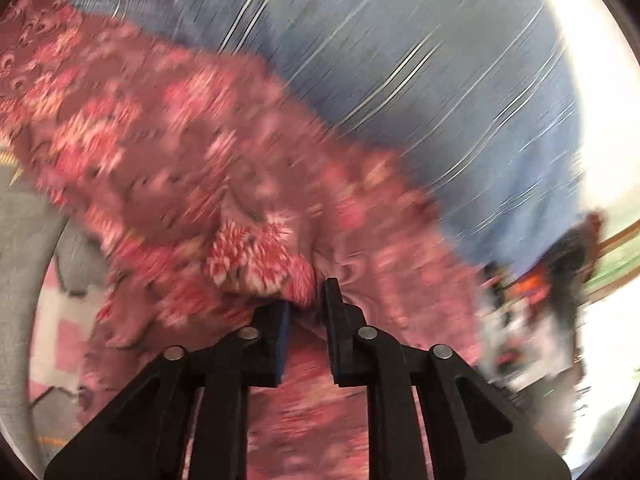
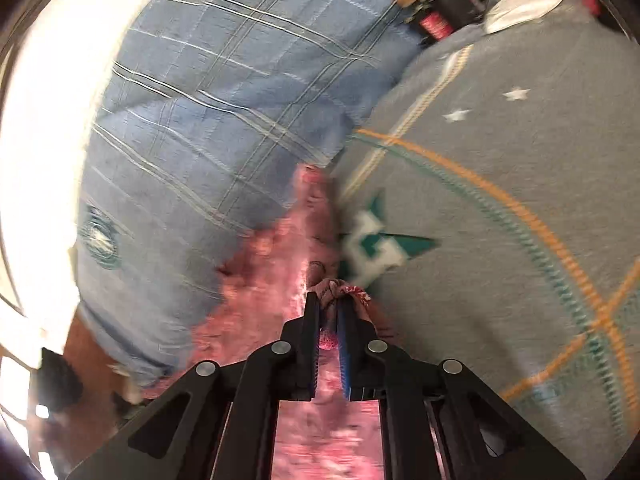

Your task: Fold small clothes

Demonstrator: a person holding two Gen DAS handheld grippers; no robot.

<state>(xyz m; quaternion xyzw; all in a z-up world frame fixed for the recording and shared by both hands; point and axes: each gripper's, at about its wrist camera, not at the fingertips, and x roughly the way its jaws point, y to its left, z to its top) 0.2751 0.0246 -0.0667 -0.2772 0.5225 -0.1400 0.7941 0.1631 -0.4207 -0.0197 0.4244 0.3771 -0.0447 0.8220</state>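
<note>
A pink and red flowered garment (image 1: pixel 192 160) hangs stretched in the air, blurred by motion. My left gripper (image 1: pixel 310 300) is shut on a bunched fold of it; cloth bulges over the left finger. In the right wrist view the same garment (image 2: pixel 256 312) runs away from my right gripper (image 2: pixel 329 304), which is shut on a gathered edge of it. The cloth fills the gap between both pairs of fingers.
A person in a blue checked shirt (image 2: pixel 208 92) stands close behind the garment, also in the left wrist view (image 1: pixel 400 60). A grey blanket (image 2: pixel 520 200) with stars and orange lines lies below right. Dark clutter (image 2: pixel 452 4) sits at the far edge.
</note>
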